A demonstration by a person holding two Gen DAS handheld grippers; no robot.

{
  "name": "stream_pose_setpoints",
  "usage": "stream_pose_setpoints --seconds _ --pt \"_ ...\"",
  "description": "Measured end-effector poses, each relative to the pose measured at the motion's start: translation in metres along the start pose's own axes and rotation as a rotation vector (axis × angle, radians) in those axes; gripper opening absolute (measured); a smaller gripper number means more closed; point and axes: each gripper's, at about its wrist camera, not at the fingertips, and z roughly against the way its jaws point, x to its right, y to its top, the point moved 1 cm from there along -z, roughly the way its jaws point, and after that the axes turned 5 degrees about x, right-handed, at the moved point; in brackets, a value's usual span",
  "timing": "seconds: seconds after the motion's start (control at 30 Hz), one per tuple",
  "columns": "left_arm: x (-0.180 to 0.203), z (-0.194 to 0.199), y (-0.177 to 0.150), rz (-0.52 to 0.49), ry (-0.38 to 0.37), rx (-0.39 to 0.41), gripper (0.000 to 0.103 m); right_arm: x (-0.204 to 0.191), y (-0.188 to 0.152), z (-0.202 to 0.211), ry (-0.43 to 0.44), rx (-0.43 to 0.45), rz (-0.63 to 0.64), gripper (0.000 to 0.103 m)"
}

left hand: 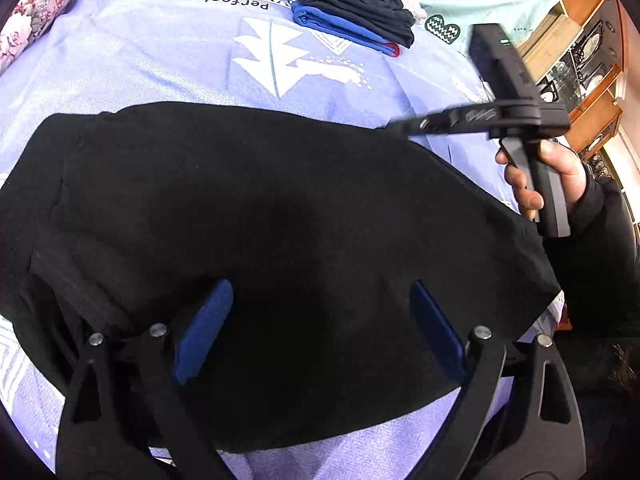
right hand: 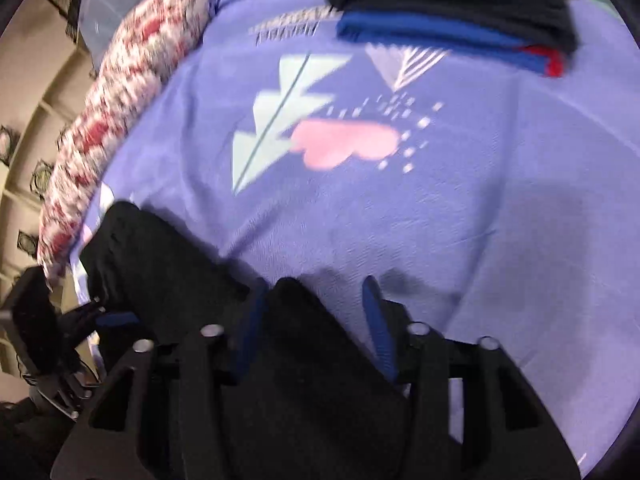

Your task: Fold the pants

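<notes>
The left hand-held gripper (left hand: 320,328) was seen spread wide above the black pants (left hand: 260,220), its blue pads (left hand: 204,328) well apart with nothing pinched between them. The right hand-held gripper (right hand: 312,320) was seen in its own blurred view with a fold of the black pants bunched between its blue pads (right hand: 376,320); a gap was shown between the pads there, so whether the cloth was actually clamped could not be told from that view. In the left wrist view the right hand-held gripper (left hand: 394,127) was seen held by a hand (left hand: 556,176) in a dark sleeve, its tip narrowed at the far right edge of the pants; contact could not be confirmed because of blur. The pants were laid flat across the near part of the bed, on a lilac bedsheet (left hand: 140,60) printed with a white tree motif (left hand: 276,56) and a pink cloud shape (right hand: 344,144). A stack of folded clothes (left hand: 352,8), dark on top with blue and a bit of red under, was seen farther back on the bed, well apart from the pants. A floral pillow or bolster (left hand: 36,12) was seen along the left edge of the bed. A wooden cabinet (left hand: 588,64) was seen beyond the right side.
</notes>
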Motion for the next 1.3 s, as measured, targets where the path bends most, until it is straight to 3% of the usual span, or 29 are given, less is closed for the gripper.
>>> stream_pose_setpoints --seconds 0.03,0.13,0.23,0.47,0.5,0.57,0.67,0.73,0.8,0.87,0.97,1.03,1.1,1.17,1.2,1.23,1.3 --pt "0.0 0.0 0.0 -0.004 0.0 -0.002 0.091 -0.002 -0.001 -0.006 0.023 -0.038 0.01 0.006" --pt "0.0 0.001 -0.001 -0.016 -0.005 -0.003 0.091 -0.011 -0.007 0.006 -0.011 -0.016 0.082 0.003" --pt "0.001 0.001 0.0 -0.014 -0.01 -0.001 0.091 0.004 0.003 0.021 -0.025 0.063 0.011 0.0" --pt "0.002 0.003 -0.005 -0.012 -0.004 0.008 0.091 0.003 0.009 0.017 -0.037 0.086 0.007 0.0" --pt "0.003 0.003 -0.005 -0.015 -0.001 0.007 0.091 0.004 0.011 0.017 -0.02 0.08 0.003 0.003" --pt "0.005 0.002 -0.005 -0.018 0.005 0.006 0.091 0.001 0.016 0.007 0.028 0.03 -0.019 0.026" --pt "0.006 0.002 -0.005 -0.017 0.009 0.007 0.092 -0.01 0.019 -0.001 -0.006 -0.017 0.05 0.03" --pt "0.007 0.001 -0.003 -0.017 0.013 0.005 0.092 -0.016 0.019 -0.012 -0.043 -0.068 0.082 0.025" --pt "0.007 0.001 -0.002 -0.016 0.014 0.005 0.092 -0.025 0.02 -0.019 -0.072 -0.09 0.123 0.01" --pt "0.006 0.001 -0.002 -0.013 0.013 0.01 0.092 -0.027 0.024 -0.012 -0.12 -0.033 0.148 0.0" --pt "0.006 0.001 -0.001 -0.014 0.017 0.0 0.091 0.001 0.031 -0.004 -0.213 0.034 0.067 0.0" --pt "0.006 0.008 0.0 -0.011 0.021 -0.001 0.091 0.015 0.028 0.024 -0.192 0.148 -0.004 0.0" --pt "0.004 0.019 0.001 -0.016 0.016 0.016 0.091 0.012 0.014 0.057 -0.113 0.234 -0.035 0.003" --pt "0.001 0.029 0.002 -0.03 0.037 0.037 0.092 0.0 -0.013 0.081 -0.054 0.249 -0.033 0.013" --pt "-0.005 0.029 0.001 -0.023 0.057 0.03 0.093 -0.007 -0.033 0.09 -0.033 0.246 -0.037 0.028" --pt "-0.012 0.026 0.0 -0.007 0.069 0.018 0.093 -0.011 -0.053 0.093 -0.04 0.243 -0.047 0.041" --pt "-0.028 0.019 -0.005 0.04 0.052 0.011 0.093 -0.009 -0.085 0.084 -0.076 0.21 -0.097 0.044"
